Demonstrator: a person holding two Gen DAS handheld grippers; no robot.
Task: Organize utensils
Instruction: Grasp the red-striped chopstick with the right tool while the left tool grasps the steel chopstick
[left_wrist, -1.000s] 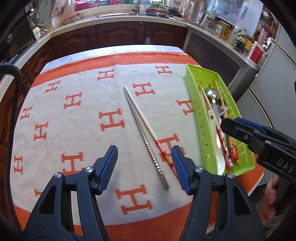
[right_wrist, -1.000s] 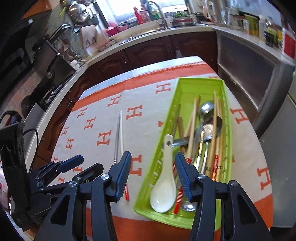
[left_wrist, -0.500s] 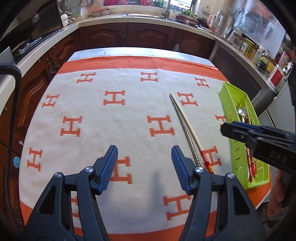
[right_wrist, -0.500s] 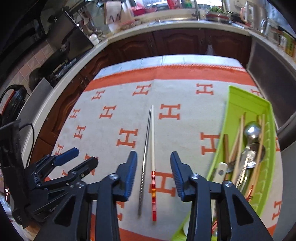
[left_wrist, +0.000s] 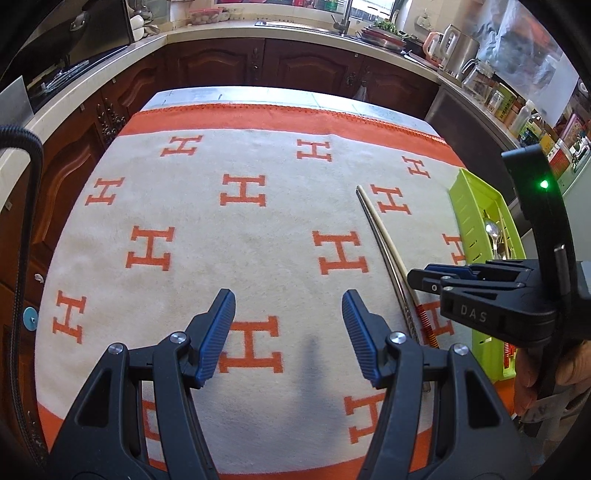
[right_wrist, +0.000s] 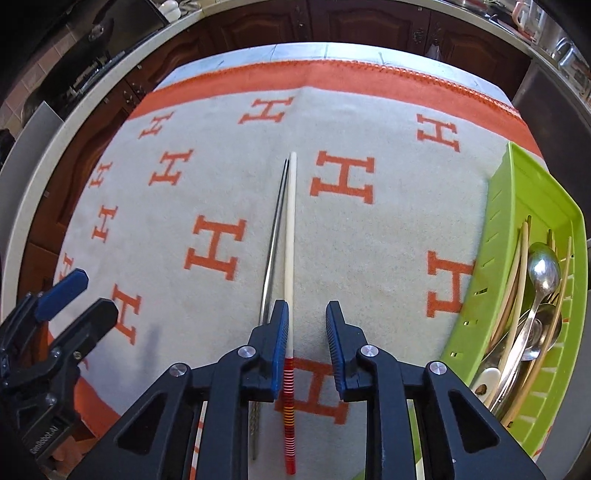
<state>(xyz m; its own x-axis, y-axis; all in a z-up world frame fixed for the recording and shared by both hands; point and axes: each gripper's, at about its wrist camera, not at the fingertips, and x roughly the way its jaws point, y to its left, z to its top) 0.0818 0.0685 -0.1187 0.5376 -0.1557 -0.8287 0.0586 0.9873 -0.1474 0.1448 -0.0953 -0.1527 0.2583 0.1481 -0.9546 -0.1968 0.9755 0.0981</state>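
A cream chopstick with a red striped end (right_wrist: 290, 236) and a metal chopstick (right_wrist: 274, 236) lie side by side on the orange-and-cream H-pattern cloth (right_wrist: 388, 236). My right gripper (right_wrist: 307, 332) is open and low over them, its left finger (right_wrist: 277, 343) above the cream chopstick's striped end. Both chopsticks also show in the left wrist view (left_wrist: 384, 236). My left gripper (left_wrist: 288, 325) is open and empty over bare cloth, left of the chopsticks. A green tray (right_wrist: 532, 199) at the right holds spoons and chopsticks.
Dark wooden cabinets and a counter with a sink (left_wrist: 295, 26) run behind the table. Jars and a kettle (left_wrist: 458, 48) stand on the right counter. The cloth's front edge is close under both grippers.
The right gripper has moved left from the tray to over the two chopsticks and narrowed its opening a little. The left gripper has shifted left, away from the chopsticks.
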